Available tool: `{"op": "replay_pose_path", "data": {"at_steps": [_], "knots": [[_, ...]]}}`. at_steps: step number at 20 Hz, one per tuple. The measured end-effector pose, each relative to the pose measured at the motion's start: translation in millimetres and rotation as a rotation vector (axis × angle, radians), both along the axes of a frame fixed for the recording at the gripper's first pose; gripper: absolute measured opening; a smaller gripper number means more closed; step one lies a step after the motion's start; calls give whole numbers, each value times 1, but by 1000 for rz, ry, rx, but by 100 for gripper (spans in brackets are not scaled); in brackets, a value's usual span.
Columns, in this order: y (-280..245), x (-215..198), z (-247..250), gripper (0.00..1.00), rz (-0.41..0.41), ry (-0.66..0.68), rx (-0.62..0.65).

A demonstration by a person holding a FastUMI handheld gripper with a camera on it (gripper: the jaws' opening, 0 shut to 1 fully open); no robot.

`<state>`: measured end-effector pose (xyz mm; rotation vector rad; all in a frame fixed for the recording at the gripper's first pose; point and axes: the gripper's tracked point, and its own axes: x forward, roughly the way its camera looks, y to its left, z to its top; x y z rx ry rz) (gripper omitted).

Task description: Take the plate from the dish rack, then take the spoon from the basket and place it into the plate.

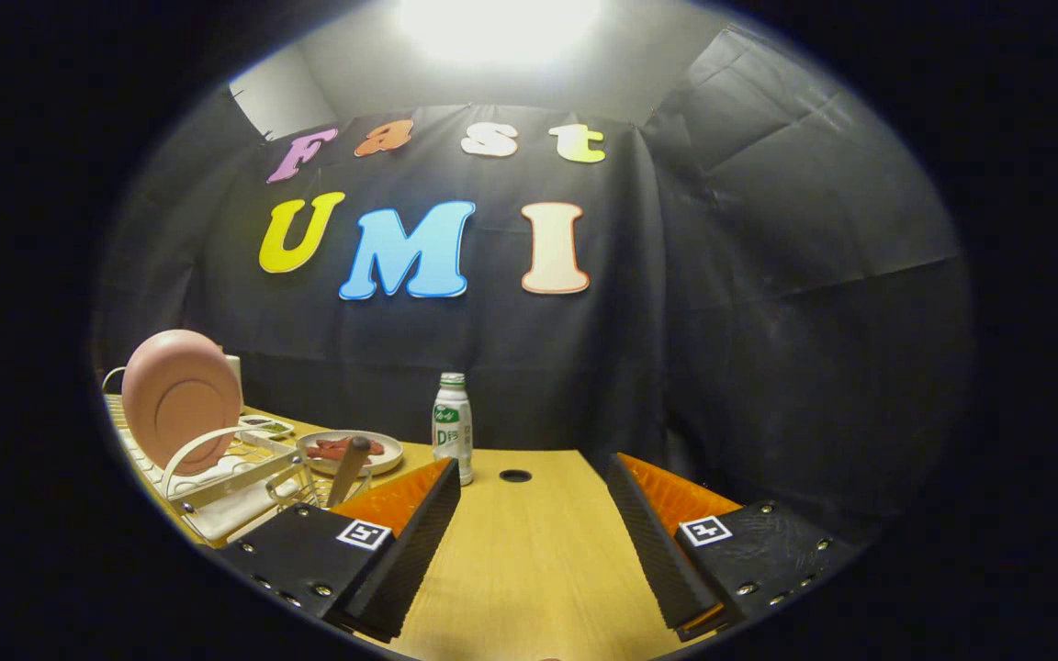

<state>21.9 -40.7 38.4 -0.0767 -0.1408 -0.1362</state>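
Pink plate (180,397) stands upright in the dish rack (217,477), left of my gripper (534,514), whose fingers are apart and empty. What looks like the spoon (348,468) pokes up beside it; I might knock the bottle (453,424) swinging left.

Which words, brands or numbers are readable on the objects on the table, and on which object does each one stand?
White bottle: green label with print, too blurred to read.
Gripper, open over the table: two square coded markers, no words.
Pink plate in the dish rack: no text.
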Motion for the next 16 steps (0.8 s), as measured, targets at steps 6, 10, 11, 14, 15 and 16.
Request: {"op": "replay_pose_path", "data": {"at_steps": [6,10,11,14,15,16], "knots": [[-5,-13,15,98,-25,-13,-5],[11,-23,21,98,20,-12,8],[15,-24,21,98,33,-8,11],[35,-32,21,98,89,25,38],[42,-32,22,98,110,28,46],[51,-31,23,98,135,36,61]]}}
